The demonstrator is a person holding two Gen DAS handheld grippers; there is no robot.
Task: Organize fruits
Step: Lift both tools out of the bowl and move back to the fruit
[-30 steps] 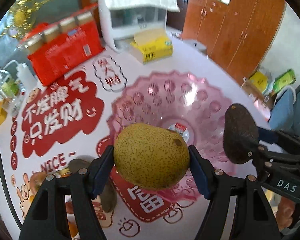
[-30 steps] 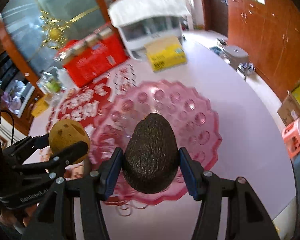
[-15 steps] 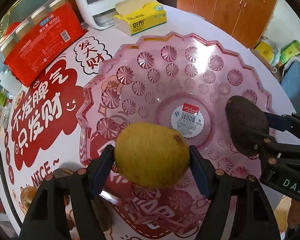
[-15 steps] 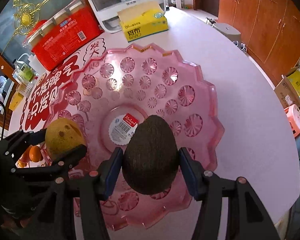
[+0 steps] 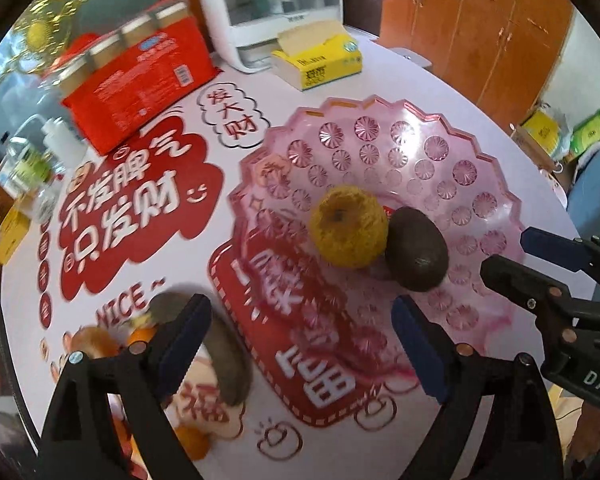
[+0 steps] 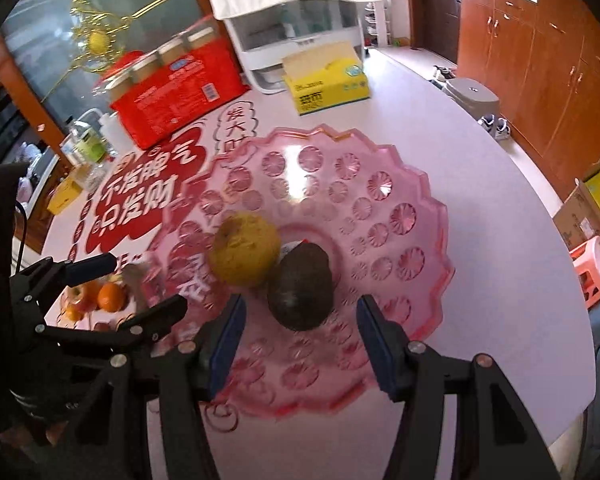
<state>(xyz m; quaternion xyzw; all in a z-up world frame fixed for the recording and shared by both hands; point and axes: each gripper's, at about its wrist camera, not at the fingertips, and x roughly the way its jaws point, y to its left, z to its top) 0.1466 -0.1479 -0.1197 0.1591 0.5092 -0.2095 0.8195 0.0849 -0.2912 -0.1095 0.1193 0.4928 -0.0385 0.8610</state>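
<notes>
Pear (image 5: 350,227) and avocado (image 5: 417,249), gripped a second ago, are now lying touching in the bowl (image 5: 480,160); left gripper (image 5: 302,342) is opening wide, right gripper (image 6: 298,342) standing empty: two fruits placed.

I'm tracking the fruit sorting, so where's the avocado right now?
The avocado lies near the middle of the pink dish, right beside the yellow pear on the pear's right in both wrist views, with neither gripper holding it.

The left gripper (image 5: 302,344) is pointed down, its jaws being opened wide, nothing between them. The right gripper (image 6: 300,340) is held open too.
</notes>
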